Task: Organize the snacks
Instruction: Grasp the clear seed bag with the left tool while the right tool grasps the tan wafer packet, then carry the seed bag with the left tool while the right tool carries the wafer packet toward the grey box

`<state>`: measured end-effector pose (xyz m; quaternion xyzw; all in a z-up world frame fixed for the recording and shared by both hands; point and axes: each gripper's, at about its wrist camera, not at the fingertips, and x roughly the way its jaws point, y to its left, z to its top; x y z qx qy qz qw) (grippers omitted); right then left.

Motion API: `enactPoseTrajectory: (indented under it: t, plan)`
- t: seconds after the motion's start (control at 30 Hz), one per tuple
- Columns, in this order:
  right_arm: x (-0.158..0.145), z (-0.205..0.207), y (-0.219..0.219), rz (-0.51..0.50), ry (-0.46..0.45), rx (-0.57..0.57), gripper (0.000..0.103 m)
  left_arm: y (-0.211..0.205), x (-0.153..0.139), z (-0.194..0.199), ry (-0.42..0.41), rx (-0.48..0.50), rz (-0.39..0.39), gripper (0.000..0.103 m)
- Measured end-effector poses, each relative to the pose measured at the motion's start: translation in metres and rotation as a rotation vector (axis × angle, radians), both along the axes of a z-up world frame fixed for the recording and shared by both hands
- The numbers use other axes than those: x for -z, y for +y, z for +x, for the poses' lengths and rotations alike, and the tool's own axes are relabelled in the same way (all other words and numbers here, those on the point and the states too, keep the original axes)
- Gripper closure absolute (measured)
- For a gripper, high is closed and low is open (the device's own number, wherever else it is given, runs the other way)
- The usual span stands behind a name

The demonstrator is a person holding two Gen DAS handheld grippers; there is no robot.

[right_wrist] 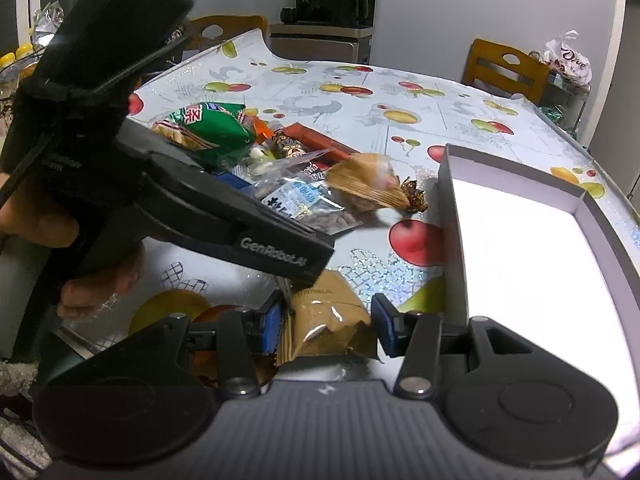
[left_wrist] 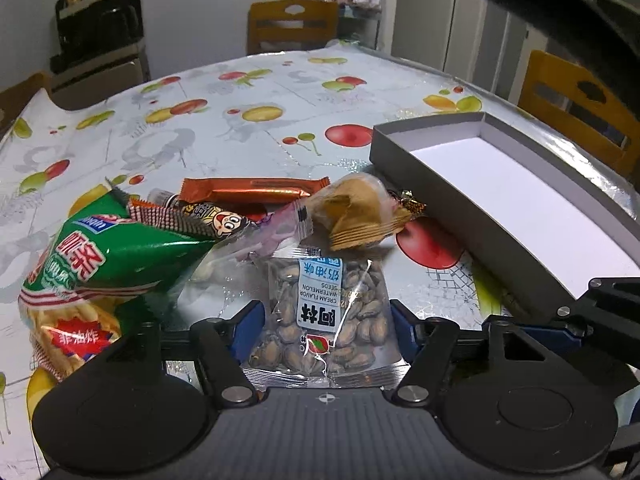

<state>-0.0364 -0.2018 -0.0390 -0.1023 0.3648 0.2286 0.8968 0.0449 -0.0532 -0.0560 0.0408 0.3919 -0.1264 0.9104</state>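
Oilcloth printed with fruit covers the dining table (left_wrist: 248,92), and on it, toward the right, lies a shallow grey cardboard box with a white floor (left_wrist: 500,184), empty inside. Left of the box sits a loose heap of snacks: a green crinkled bag of crackers (left_wrist: 100,264) at the far left, a long orange-brown foil bar (left_wrist: 256,190) at the back, a tan wrapped pastry (left_wrist: 360,212) nearest the box, and a small gold-foil candy (left_wrist: 414,204) beside it. At the heap's near edge, a clear packet of watermelon seeds (left_wrist: 326,316) lies between the blue pads of the left gripper (left_wrist: 326,320), which reach its sides. The right gripper (right_wrist: 326,330), just beside the box's near corner, has its pads against a crumpled tan foil packet (right_wrist: 328,320).
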Motion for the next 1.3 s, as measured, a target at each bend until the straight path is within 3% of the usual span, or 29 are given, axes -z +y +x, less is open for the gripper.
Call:
enactPoseTrajectory:
  t: [0.47,1.3]
  plan:
    - [-0.016,-0.015,-0.005,0.046,-0.076,-0.028,0.056,0.014,-0.028,-0.027,-0.087,-0.016,-0.038,0.042]
    - [-0.045,-0.035,-0.024,0.123,-0.2,-0.047,0.056,-0.001,-0.066,-0.047,-0.214,0.0,-0.015,0.042]
